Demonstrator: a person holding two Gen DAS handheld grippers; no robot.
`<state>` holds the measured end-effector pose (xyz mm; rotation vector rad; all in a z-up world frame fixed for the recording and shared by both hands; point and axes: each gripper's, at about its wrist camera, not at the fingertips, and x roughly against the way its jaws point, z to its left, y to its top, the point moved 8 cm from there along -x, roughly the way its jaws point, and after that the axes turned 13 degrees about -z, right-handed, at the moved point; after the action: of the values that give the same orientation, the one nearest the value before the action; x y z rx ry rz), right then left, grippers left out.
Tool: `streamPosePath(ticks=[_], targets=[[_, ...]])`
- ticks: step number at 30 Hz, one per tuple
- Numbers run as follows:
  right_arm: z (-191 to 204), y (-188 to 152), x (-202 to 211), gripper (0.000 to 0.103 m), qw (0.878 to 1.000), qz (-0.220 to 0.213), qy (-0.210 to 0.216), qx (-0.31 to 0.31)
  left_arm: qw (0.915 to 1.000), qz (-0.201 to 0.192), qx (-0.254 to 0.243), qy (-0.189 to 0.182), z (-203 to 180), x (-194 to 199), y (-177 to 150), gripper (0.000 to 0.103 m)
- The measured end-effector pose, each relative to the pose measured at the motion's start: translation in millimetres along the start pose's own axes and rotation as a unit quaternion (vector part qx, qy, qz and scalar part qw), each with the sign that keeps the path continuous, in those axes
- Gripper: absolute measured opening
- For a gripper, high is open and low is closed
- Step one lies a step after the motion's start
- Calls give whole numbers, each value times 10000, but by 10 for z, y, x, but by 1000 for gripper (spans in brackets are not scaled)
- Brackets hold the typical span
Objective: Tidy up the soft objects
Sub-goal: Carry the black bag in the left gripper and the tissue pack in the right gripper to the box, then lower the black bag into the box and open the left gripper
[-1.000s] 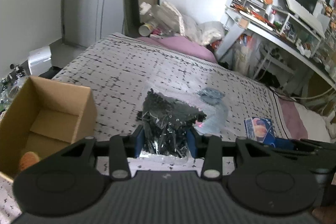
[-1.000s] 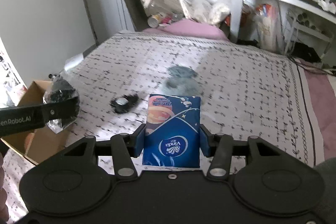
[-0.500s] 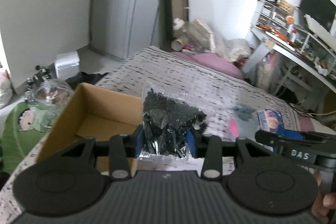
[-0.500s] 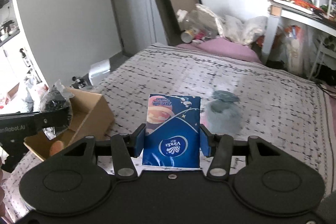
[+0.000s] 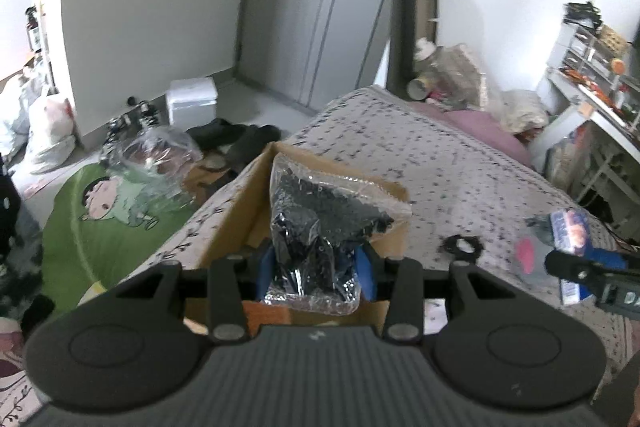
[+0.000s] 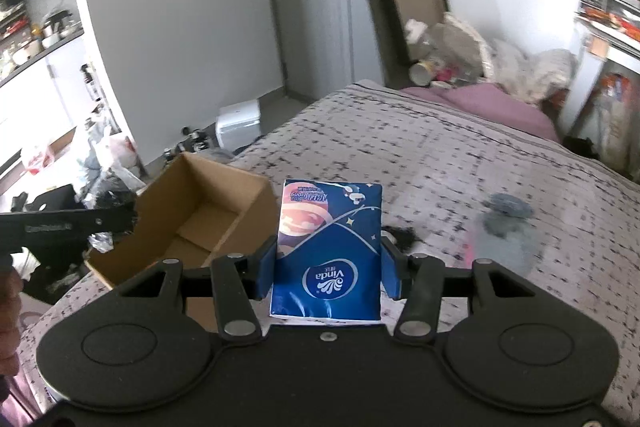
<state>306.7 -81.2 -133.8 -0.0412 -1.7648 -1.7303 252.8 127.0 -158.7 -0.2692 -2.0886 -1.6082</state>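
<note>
Left wrist view: left gripper (image 5: 316, 261) pinches a bag (image 5: 320, 227) over the box (image 5: 390, 241); right gripper (image 6: 328, 271) clamps tissues (image 6: 330, 247).

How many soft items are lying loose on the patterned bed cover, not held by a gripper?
2: a small black frilly ring near the open cardboard box, and a blurred grey-blue fabric bundle further right. More may be hidden.

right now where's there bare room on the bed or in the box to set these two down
The cardboard box shows bare floor inside. The bedspread is bare between the box and the purple pillow. It is crowded right of the tissue pack: a black scrunchie and a grey soft item lie there. The bag of black bits sits over the box.
</note>
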Motion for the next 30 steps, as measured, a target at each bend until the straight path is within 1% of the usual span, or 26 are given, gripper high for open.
streamPosePath(ticks=[4, 9, 14, 20, 23, 25, 27, 30], targets=[[169, 39, -92, 50, 9997, 78, 209, 80, 9998, 147, 133, -5, 146, -78, -64, 42], [346, 63, -240, 50, 9991, 211, 333, 129, 9988, 360, 325, 7, 258, -234, -181, 42], [505, 40, -389, 50, 9981, 409, 436, 110, 9981, 515, 342, 31, 284, -389, -259, 42], [688, -26, -540, 50, 9960, 689, 555, -102, 9962, 708, 451, 215, 320, -514, -305, 44], [774, -69, -605, 50, 9946, 799, 637, -176, 9952, 758, 459, 424, 359, -526, -294, 49], [831, -101, -639, 50, 9932, 880, 710, -293, 9956, 657, 521, 423, 369, -474, -256, 57], [884, -127, -658, 50, 9919, 932, 787, -354, 9958, 541, 628, 397, 383, -384, -205, 62], [932, -168, -695, 50, 9902, 1021, 846, -446, 9964, 419, 636, 373, 377, -270, -125, 65]])
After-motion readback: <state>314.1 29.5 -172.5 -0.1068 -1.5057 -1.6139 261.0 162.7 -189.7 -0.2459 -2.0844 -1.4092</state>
